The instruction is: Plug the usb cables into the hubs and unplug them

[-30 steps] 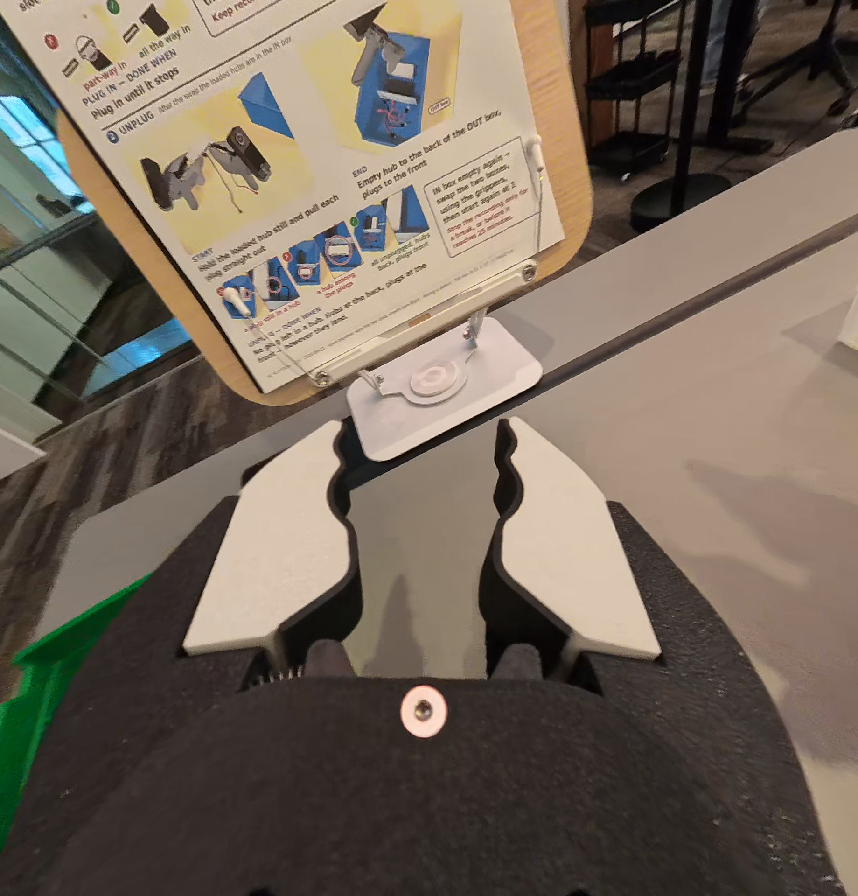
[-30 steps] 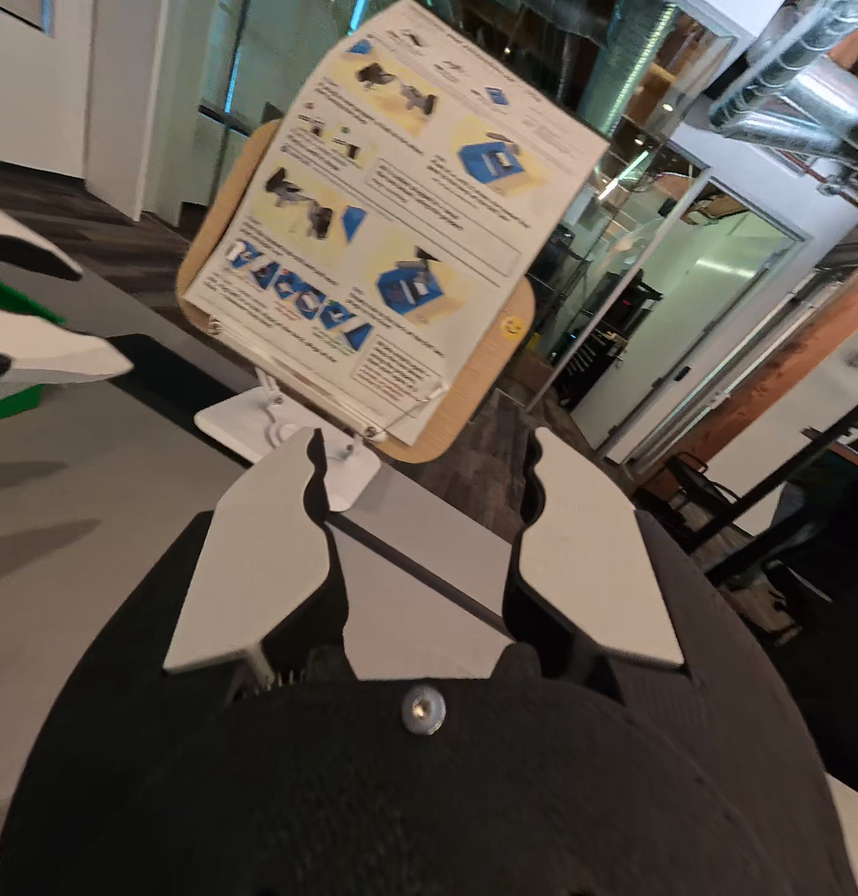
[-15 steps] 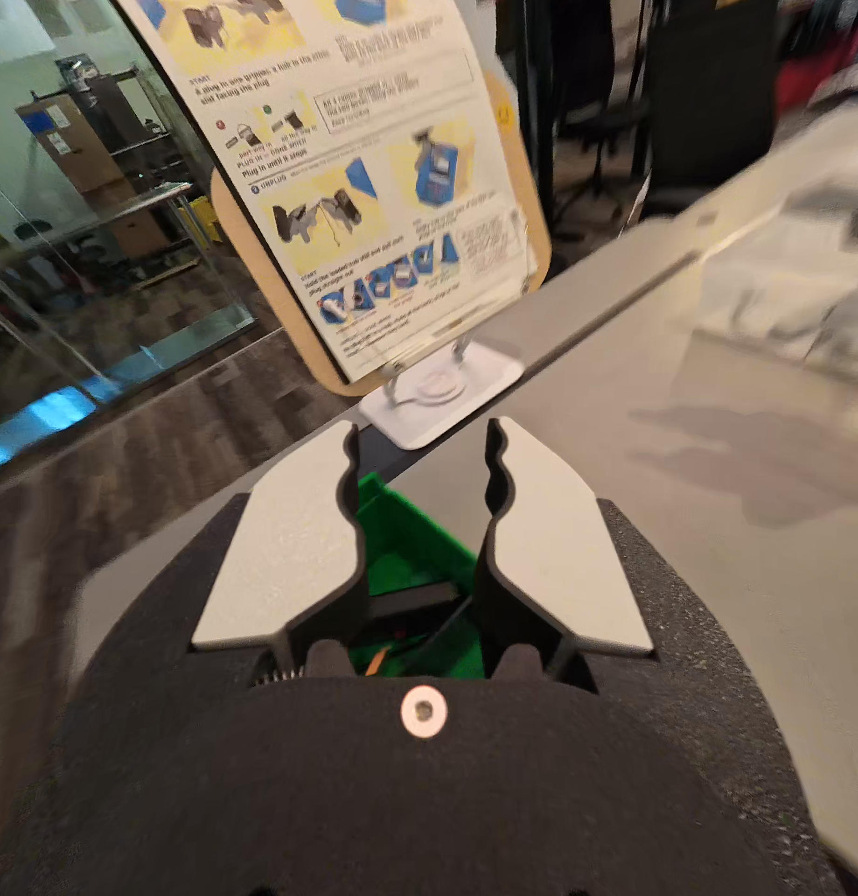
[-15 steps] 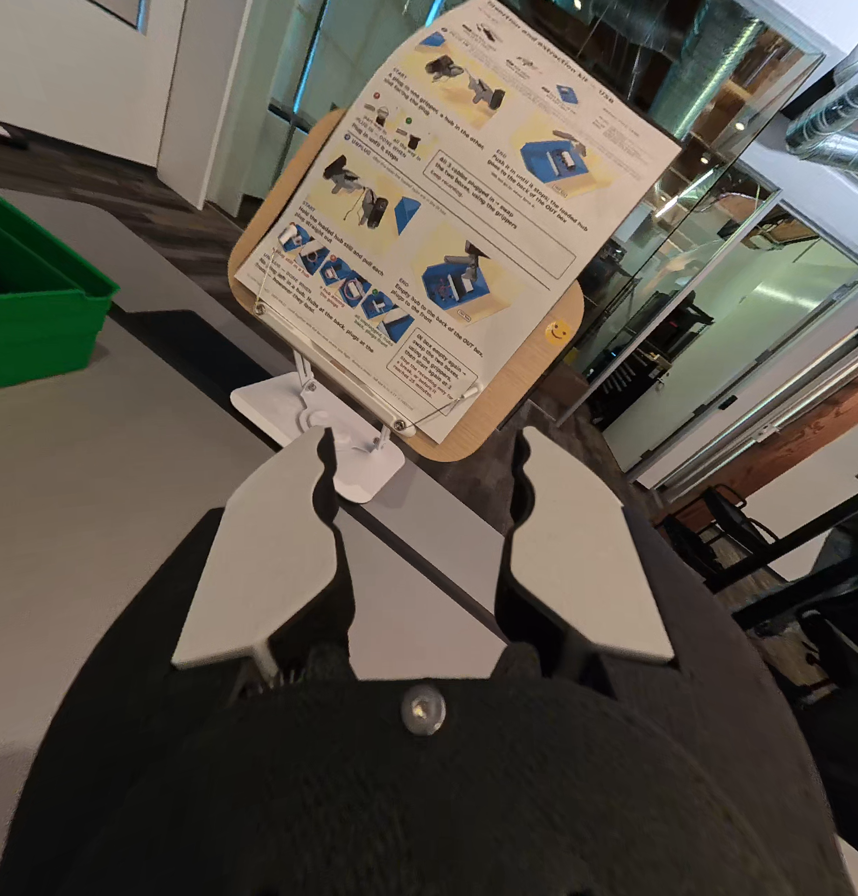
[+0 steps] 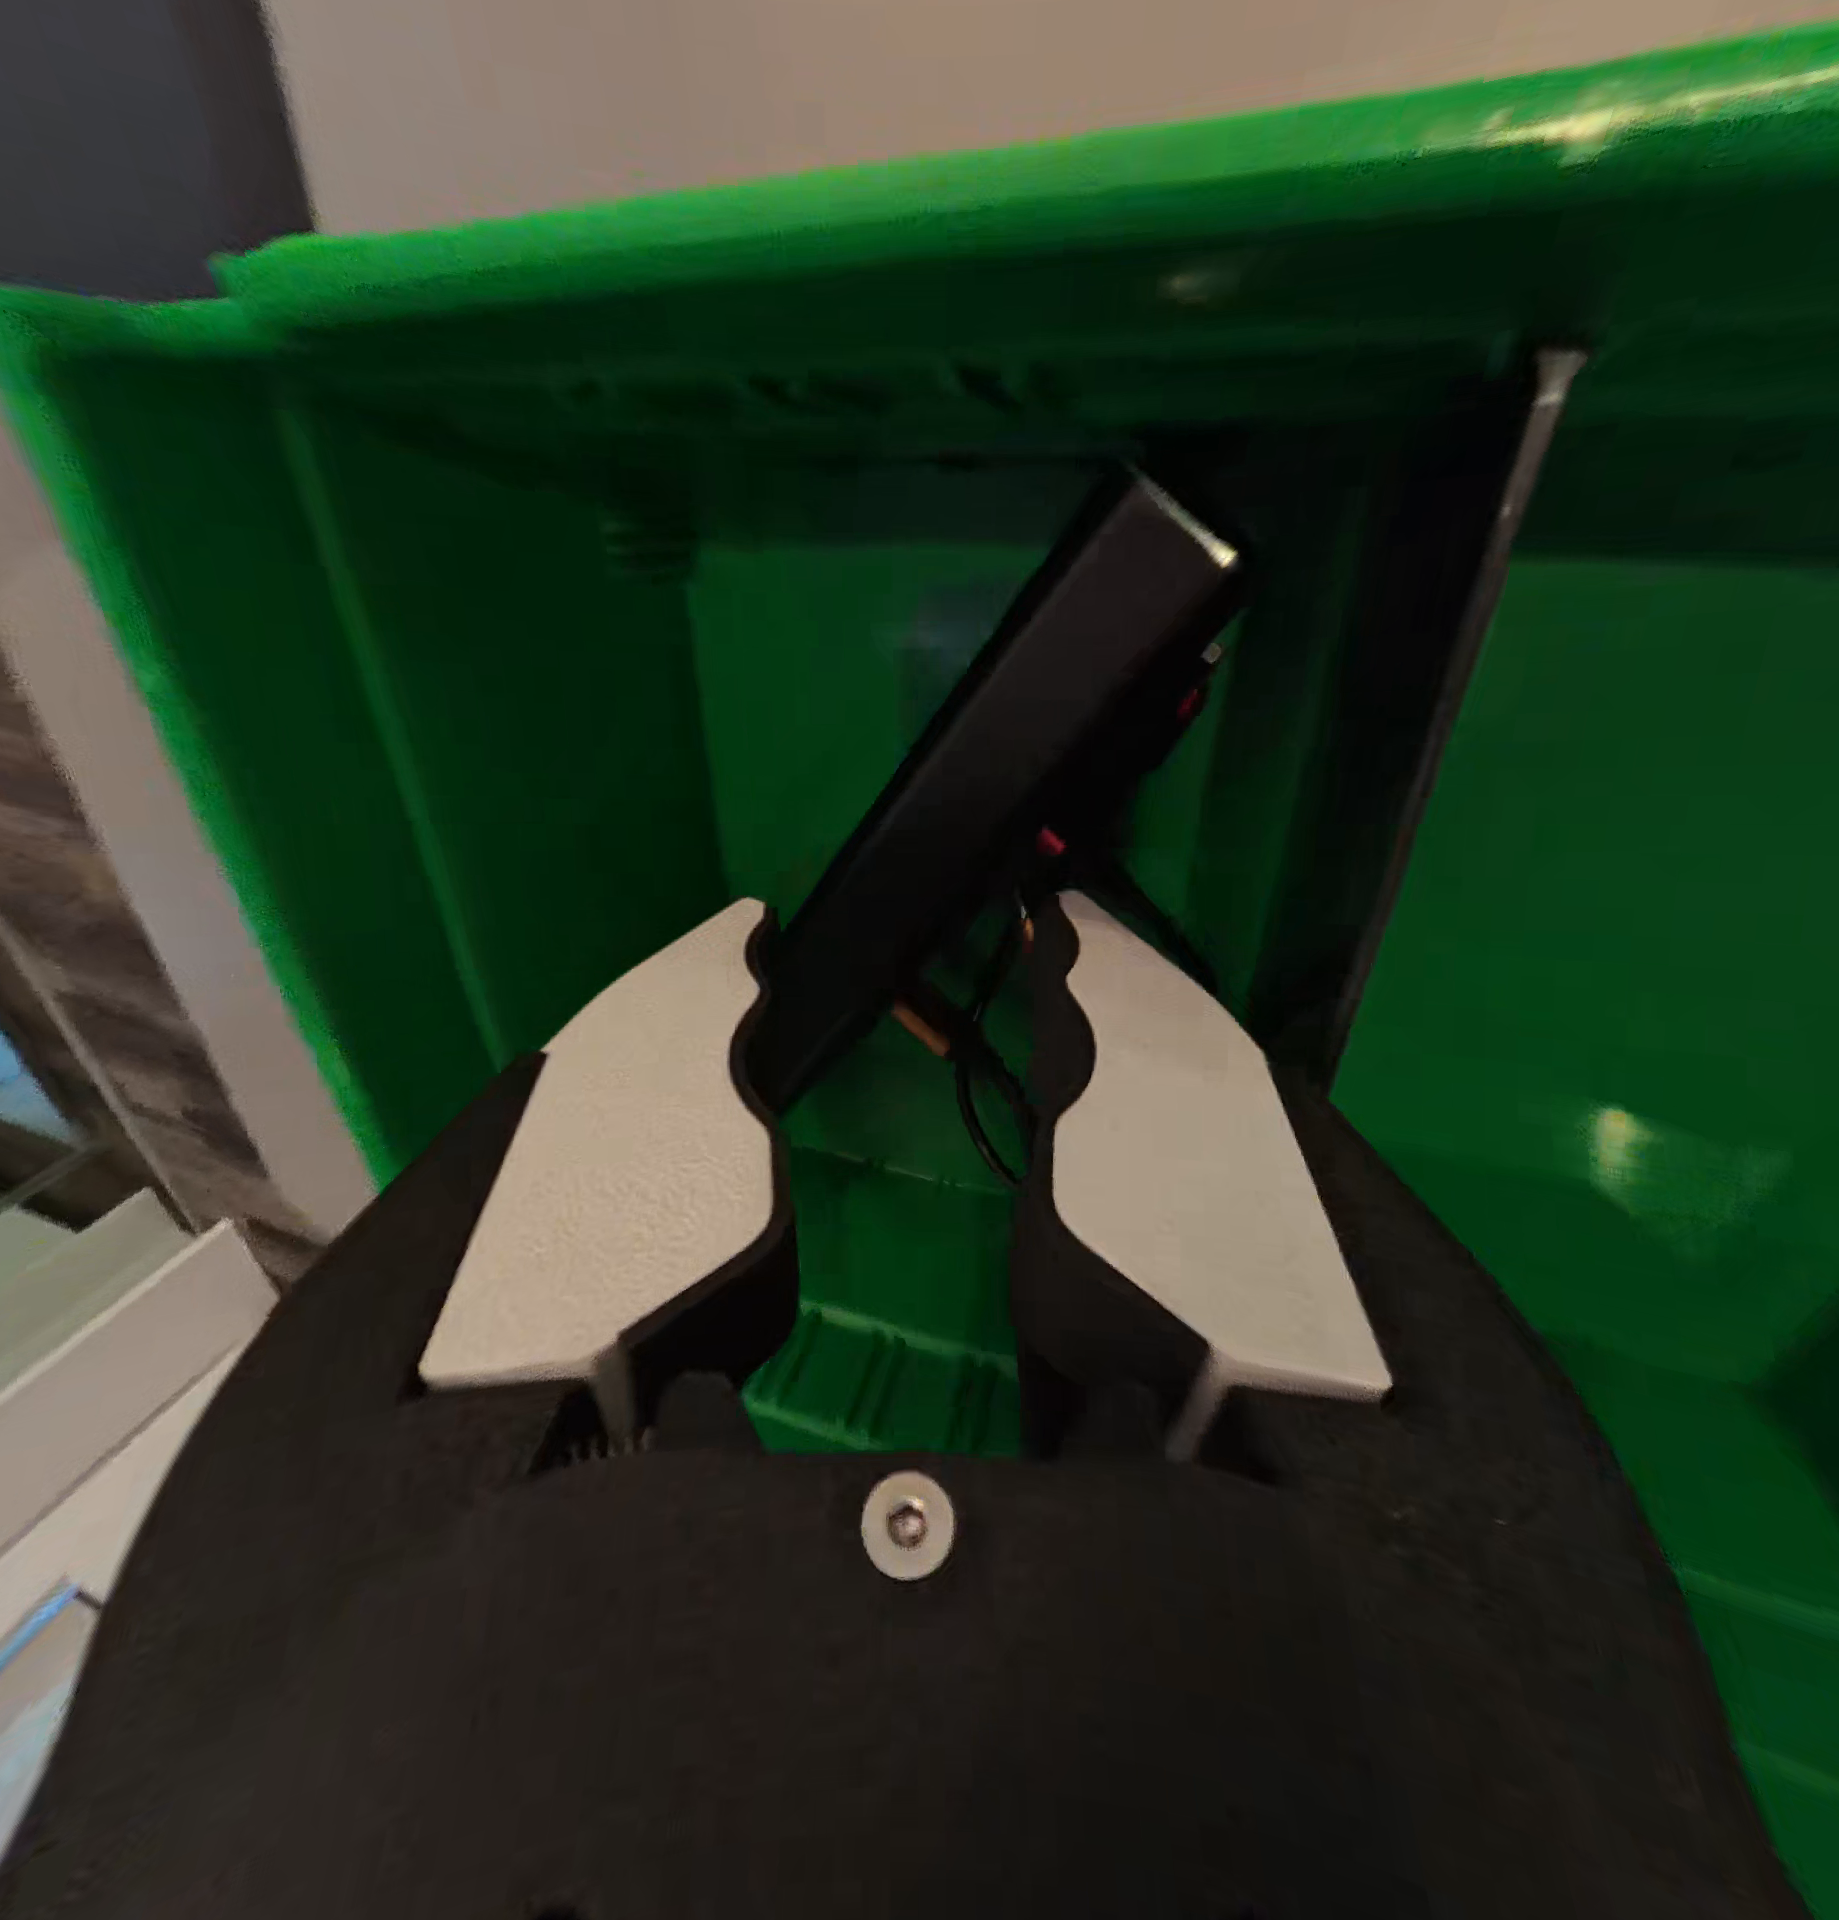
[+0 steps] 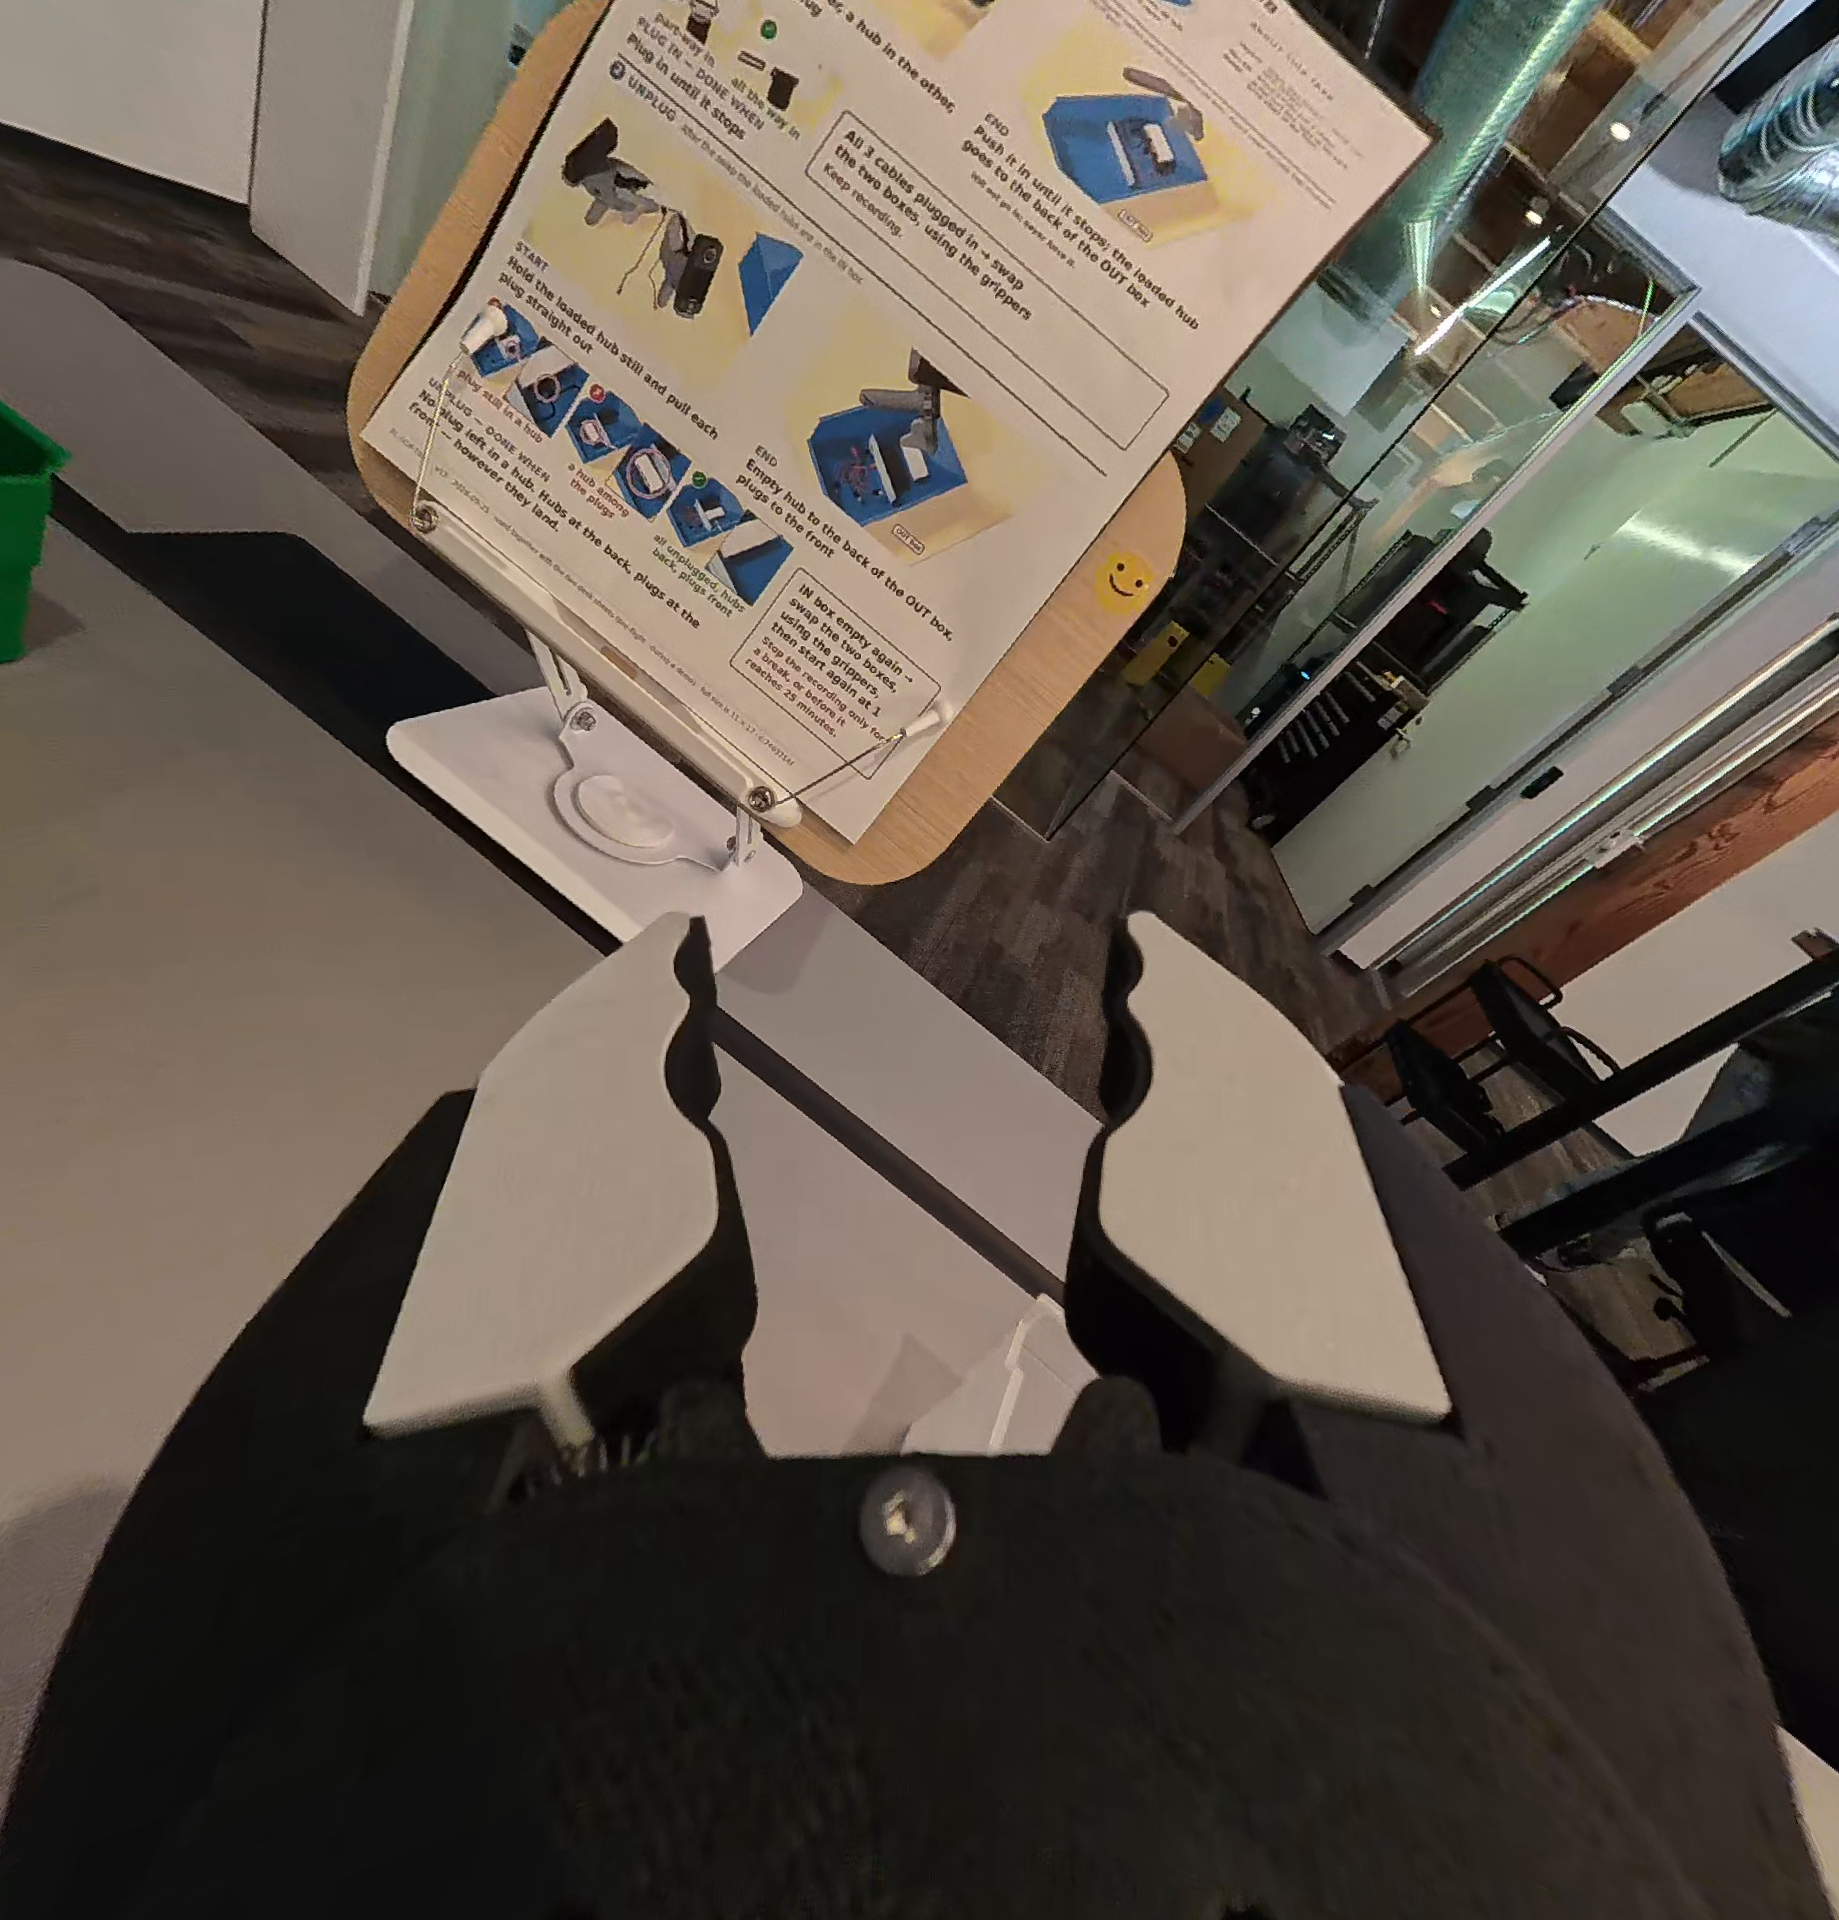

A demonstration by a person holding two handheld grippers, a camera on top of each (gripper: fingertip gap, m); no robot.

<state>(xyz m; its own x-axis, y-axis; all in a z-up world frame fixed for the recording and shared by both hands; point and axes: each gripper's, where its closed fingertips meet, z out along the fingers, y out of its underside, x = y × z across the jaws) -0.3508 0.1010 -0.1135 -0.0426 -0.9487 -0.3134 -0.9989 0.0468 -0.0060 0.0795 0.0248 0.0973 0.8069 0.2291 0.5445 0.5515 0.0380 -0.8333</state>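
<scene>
In the left wrist view a black USB hub (image 5: 1008, 769) leans tilted inside a green bin (image 5: 541, 644), with thin cables (image 5: 982, 1081) and small red and orange plugs along its right side. My left gripper (image 5: 910, 920) is open and points down into the bin, its fingertips on either side of the hub's lower end, not closed on it. My right gripper (image 6: 904, 935) is open and empty above the grey table (image 6: 219, 987), away from the bin. A corner of the green bin (image 6: 1, 520) shows at the far left of the right wrist view.
An instruction sheet on a wooden board (image 6: 790, 416) stands on a white base (image 6: 603, 790) at the table's far edge. A white object (image 6: 998, 1382) lies under the right gripper. Beyond the table edge are glass walls and dark chairs (image 6: 1497, 1049). The tips of one gripper are about 50 cm away from the tips of the other.
My left gripper swung away from the instruction stand and dropped into the green bin, over the hub. My right gripper moved closer to the stand and stayed open.
</scene>
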